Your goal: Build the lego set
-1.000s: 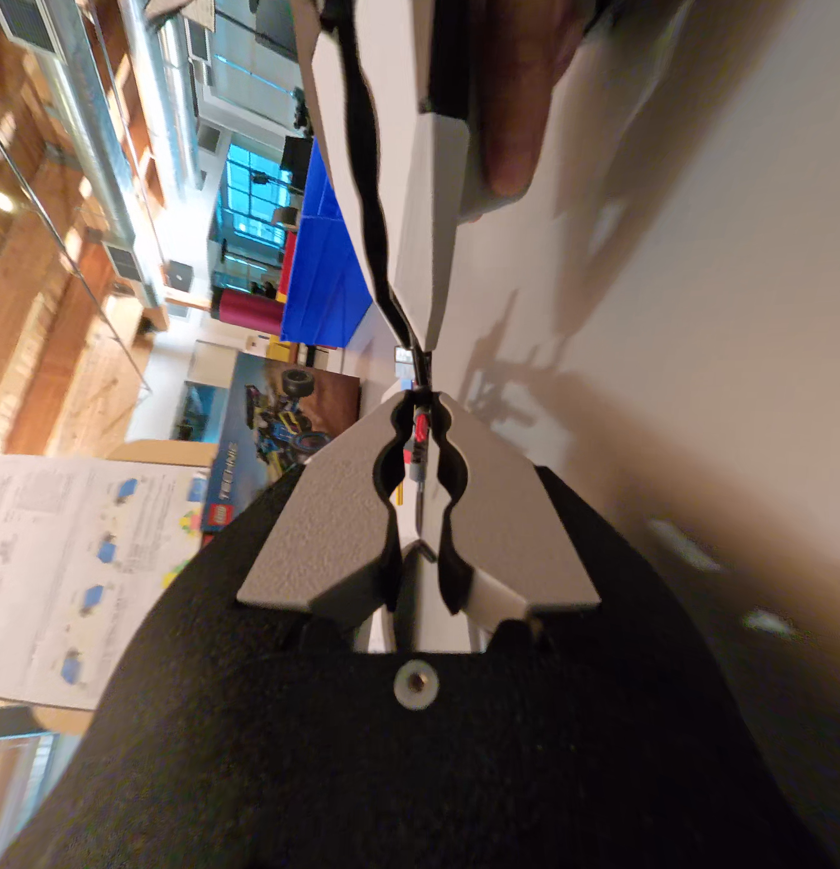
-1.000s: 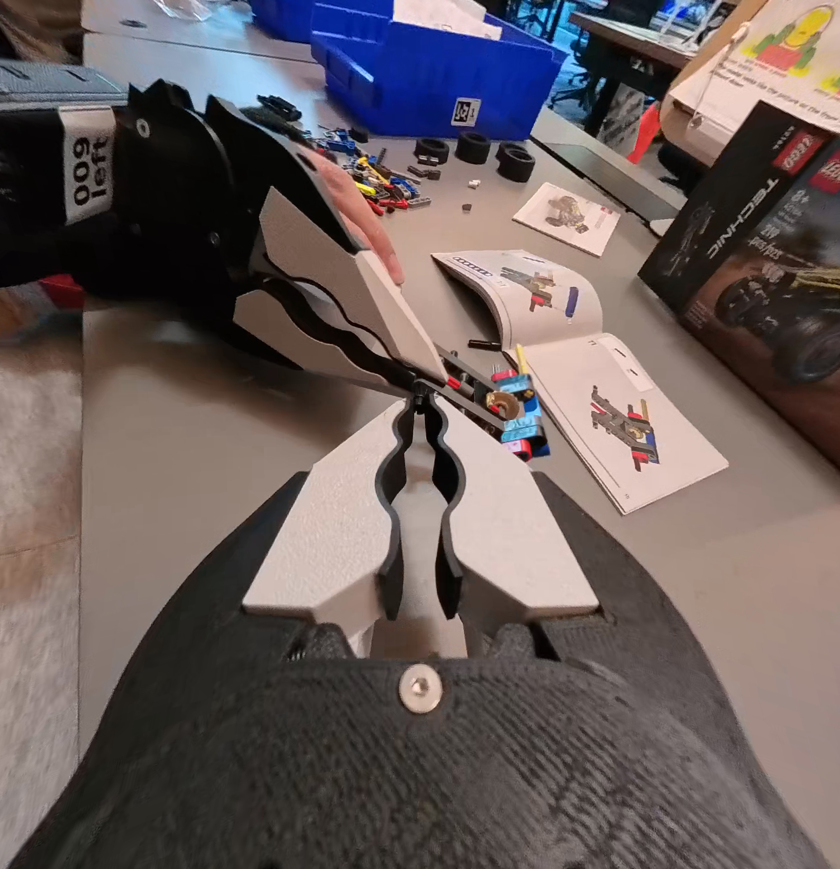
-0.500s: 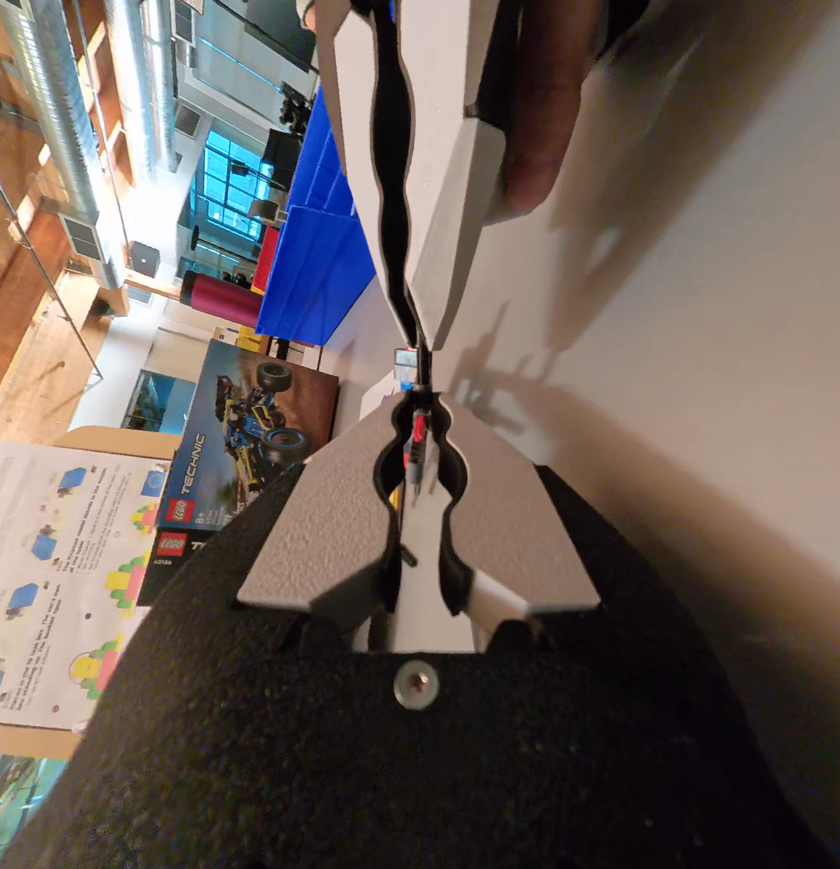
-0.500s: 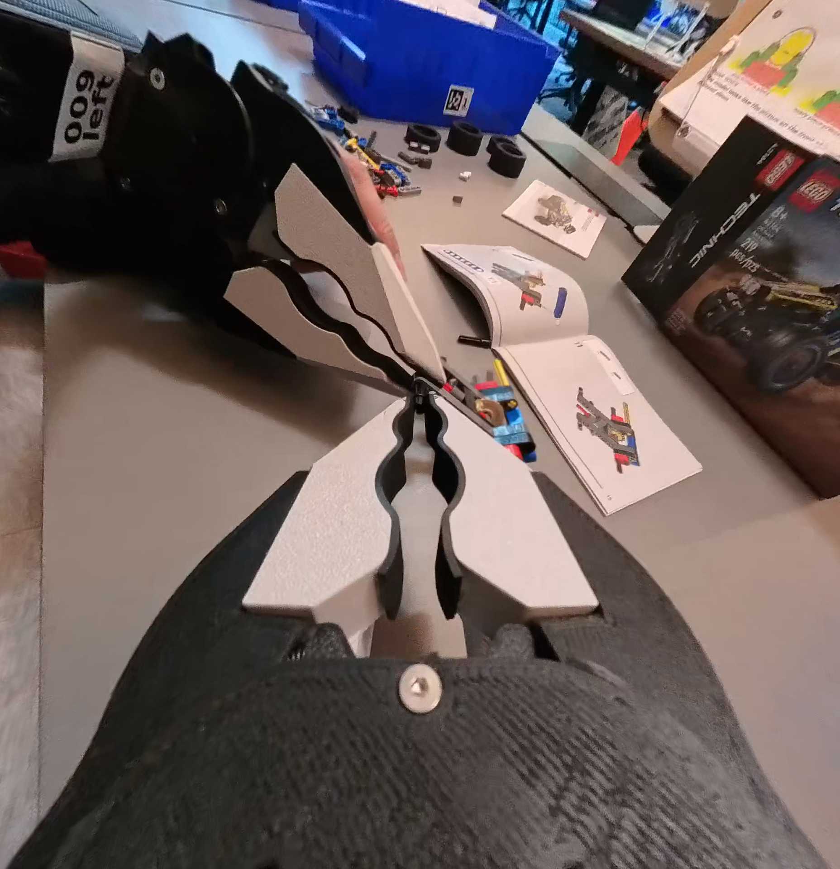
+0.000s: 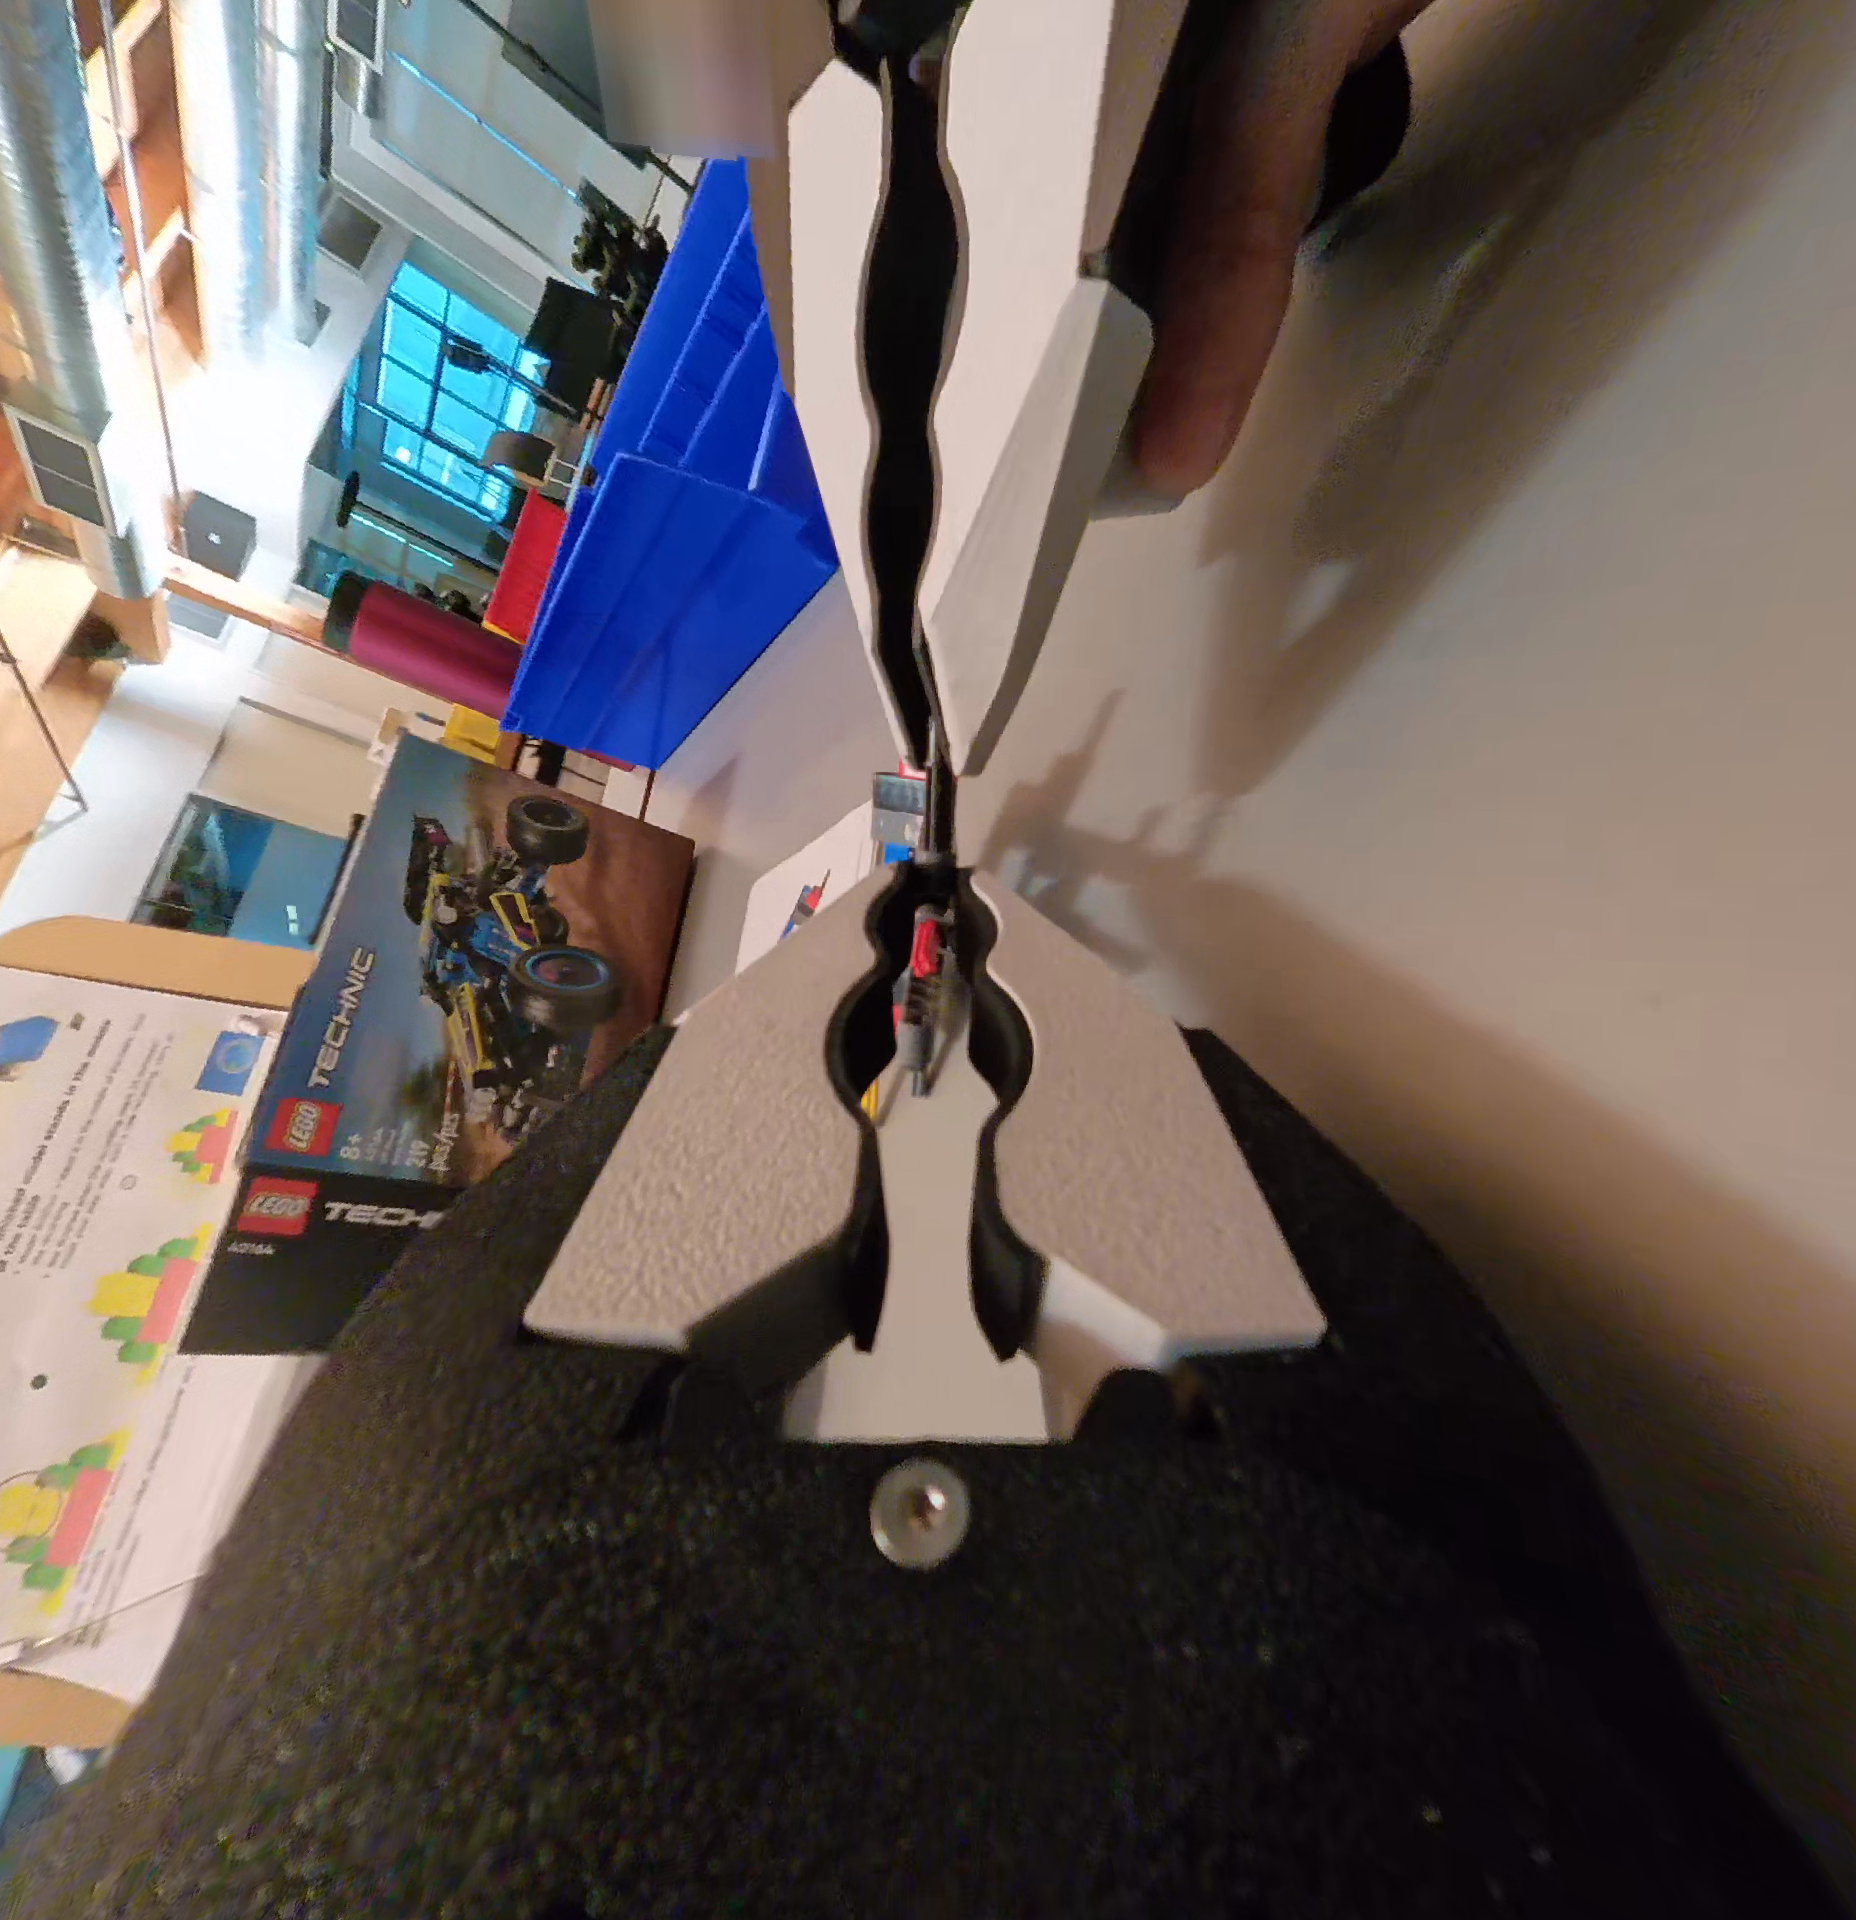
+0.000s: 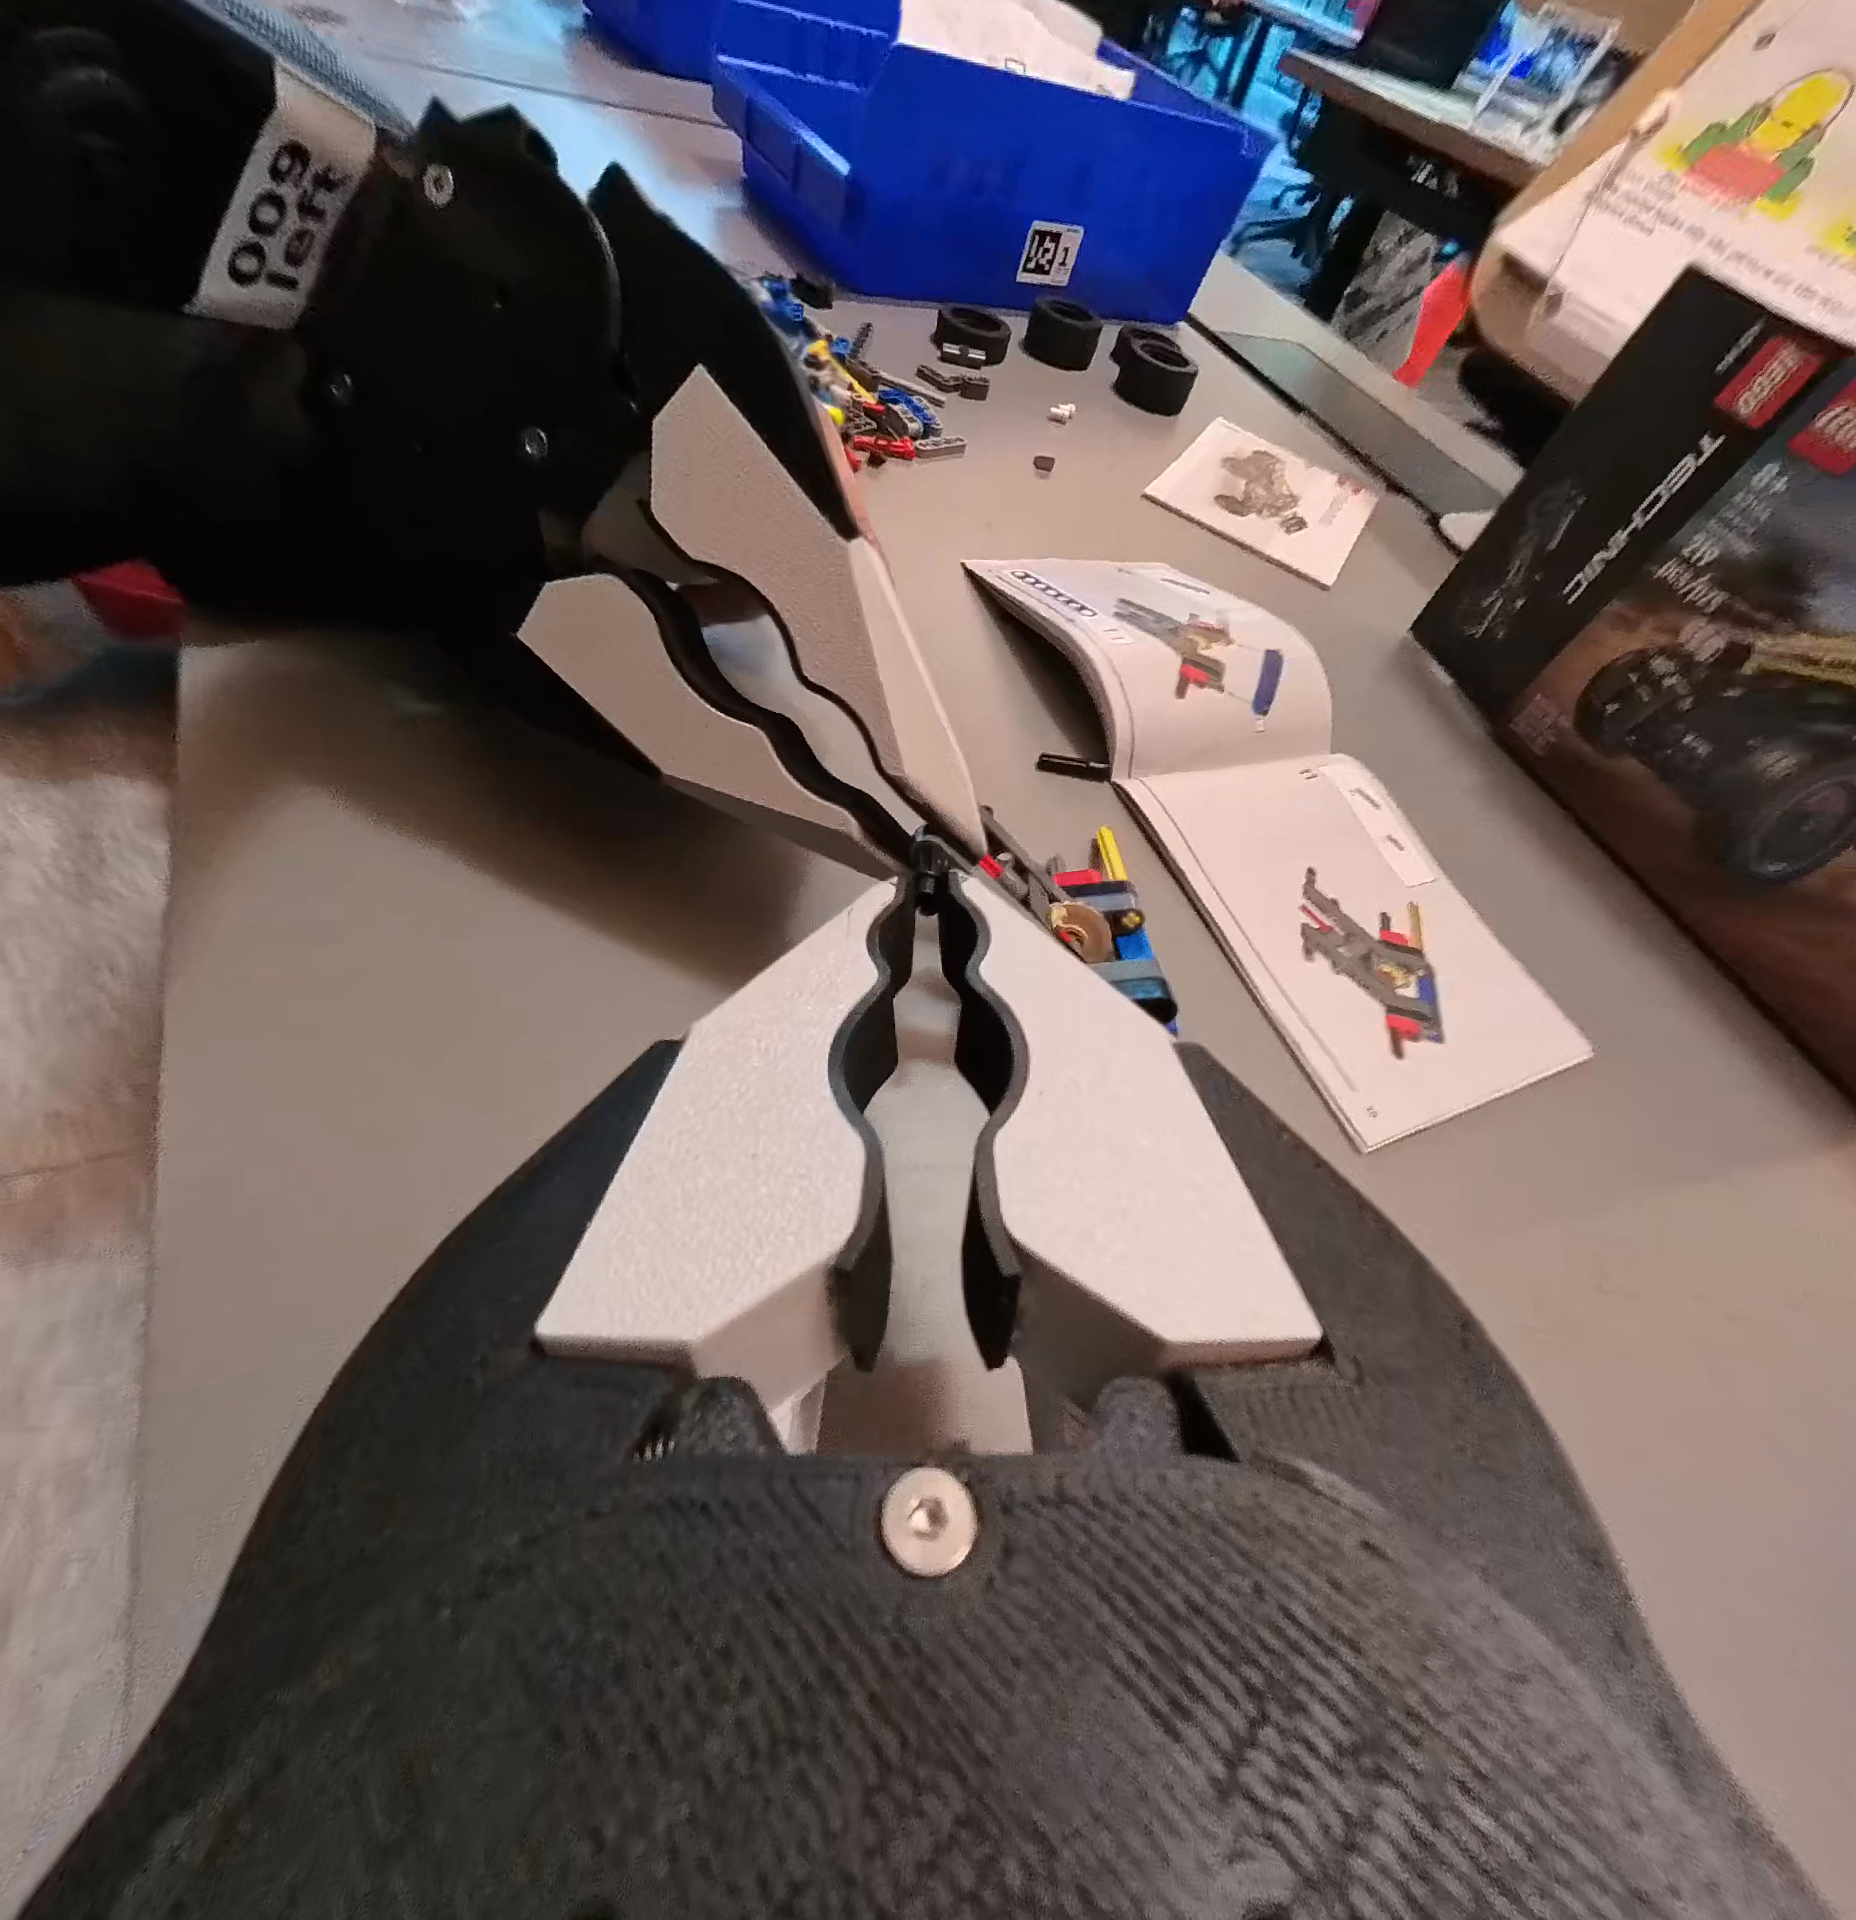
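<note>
Two tools meet tip to tip above the bench [image 6: 404, 935]: the left tool [image 6: 919, 831] pinches the half-built lego assembly [image 6: 1090, 914], and the right tool [image 6: 929, 888] is pressed together on a small black pin [image 6: 926, 860]. Just beside lies the open booklet [image 6: 1319, 862]; loose pieces [image 6: 882, 400], tyres [image 6: 1059, 332] and a blue bin [image 6: 986, 187] lie beyond.

grey-fingered tool [image 6: 929, 883], black body
</note>
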Action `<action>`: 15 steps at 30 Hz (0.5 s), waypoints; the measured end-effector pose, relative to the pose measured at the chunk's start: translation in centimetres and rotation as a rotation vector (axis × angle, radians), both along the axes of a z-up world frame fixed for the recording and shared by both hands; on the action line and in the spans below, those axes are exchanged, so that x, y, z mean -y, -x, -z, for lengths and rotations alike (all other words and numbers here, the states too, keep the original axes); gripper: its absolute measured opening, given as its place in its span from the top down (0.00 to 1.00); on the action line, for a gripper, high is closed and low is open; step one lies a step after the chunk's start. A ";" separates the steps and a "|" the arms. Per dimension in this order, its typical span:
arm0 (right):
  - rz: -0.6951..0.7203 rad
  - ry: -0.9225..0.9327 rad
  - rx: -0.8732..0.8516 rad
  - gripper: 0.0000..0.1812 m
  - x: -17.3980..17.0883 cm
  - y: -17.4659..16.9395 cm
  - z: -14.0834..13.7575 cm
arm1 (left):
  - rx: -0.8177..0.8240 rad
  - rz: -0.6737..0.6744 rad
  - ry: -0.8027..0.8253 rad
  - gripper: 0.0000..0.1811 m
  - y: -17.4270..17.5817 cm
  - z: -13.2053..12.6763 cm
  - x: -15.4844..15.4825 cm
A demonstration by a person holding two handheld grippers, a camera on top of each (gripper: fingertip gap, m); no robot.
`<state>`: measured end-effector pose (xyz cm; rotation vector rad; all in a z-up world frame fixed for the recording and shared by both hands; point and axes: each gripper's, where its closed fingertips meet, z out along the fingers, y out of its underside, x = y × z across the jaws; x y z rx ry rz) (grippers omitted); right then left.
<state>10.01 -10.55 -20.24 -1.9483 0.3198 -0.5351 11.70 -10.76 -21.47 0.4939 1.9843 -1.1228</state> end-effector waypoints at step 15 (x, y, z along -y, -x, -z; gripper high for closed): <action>0.033 0.021 -0.096 0.98 0.1 -0.3 0.9 | 0.062 -0.031 -0.057 0.97 -0.3 0.8 0.1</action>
